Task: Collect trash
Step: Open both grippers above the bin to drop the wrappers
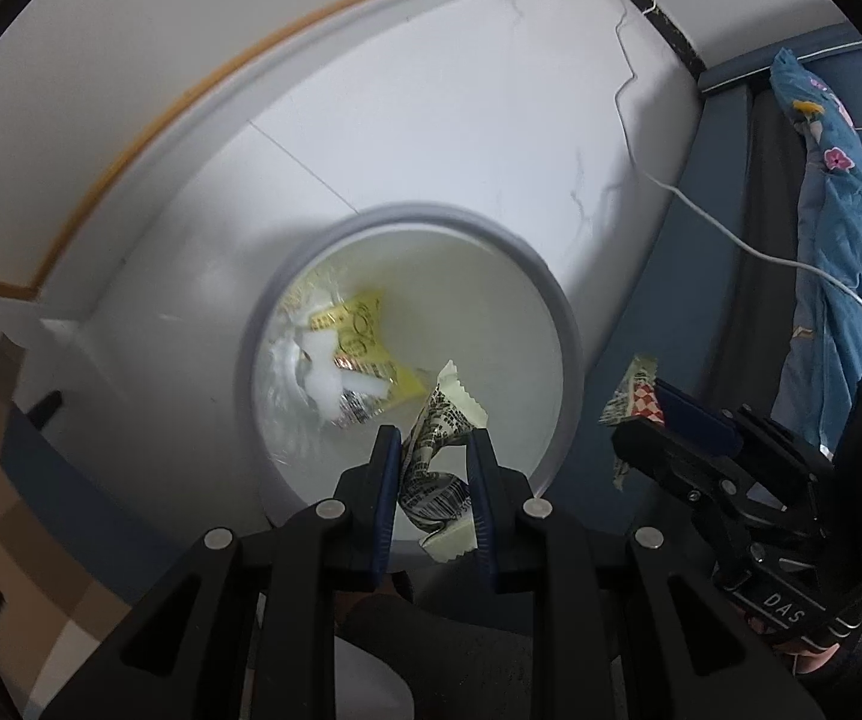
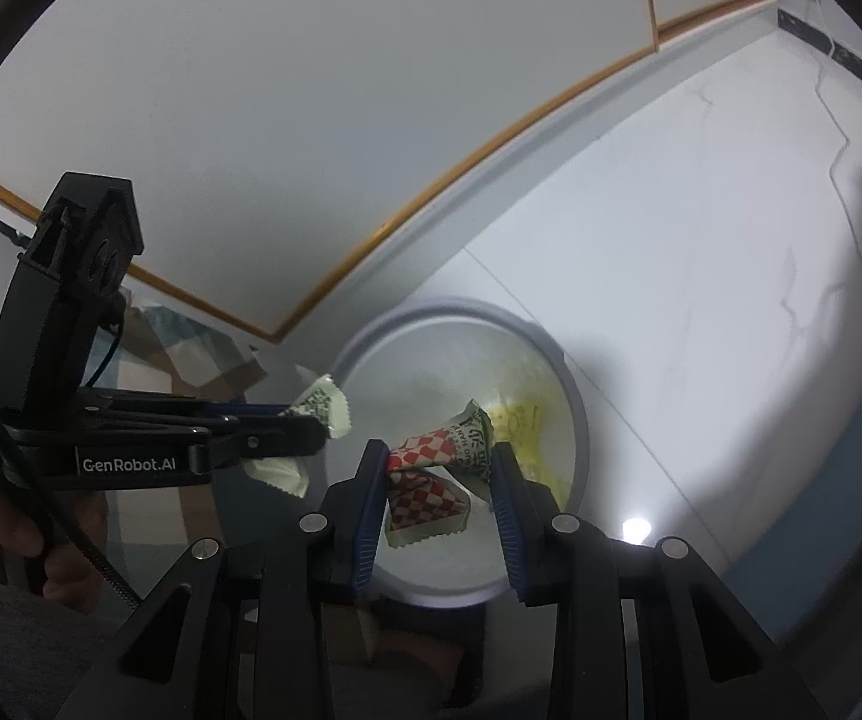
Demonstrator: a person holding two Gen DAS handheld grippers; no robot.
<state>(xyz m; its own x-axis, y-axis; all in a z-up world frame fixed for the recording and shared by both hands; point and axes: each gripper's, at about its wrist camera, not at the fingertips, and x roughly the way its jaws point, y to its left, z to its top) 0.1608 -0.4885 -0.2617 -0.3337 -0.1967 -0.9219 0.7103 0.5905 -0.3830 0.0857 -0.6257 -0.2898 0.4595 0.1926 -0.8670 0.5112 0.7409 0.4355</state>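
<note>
Over the white bin (image 1: 557, 312) – left gripper (image 1: 429, 438) clenched on a cream wrapper (image 1: 431, 468), right gripper (image 2: 440, 450) on a red-checked wrapper (image 2: 425, 483).

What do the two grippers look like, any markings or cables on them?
Both are black plastic with blue ribbed pads and silver pivot screws. The left gripper carries white "GenRobot.AI" lettering on its side, a camera housing on top, and a black cable plus a ribbed hose running back past the hand. The right gripper shows white "DAS" letters and a twin-lens camera block.
</note>
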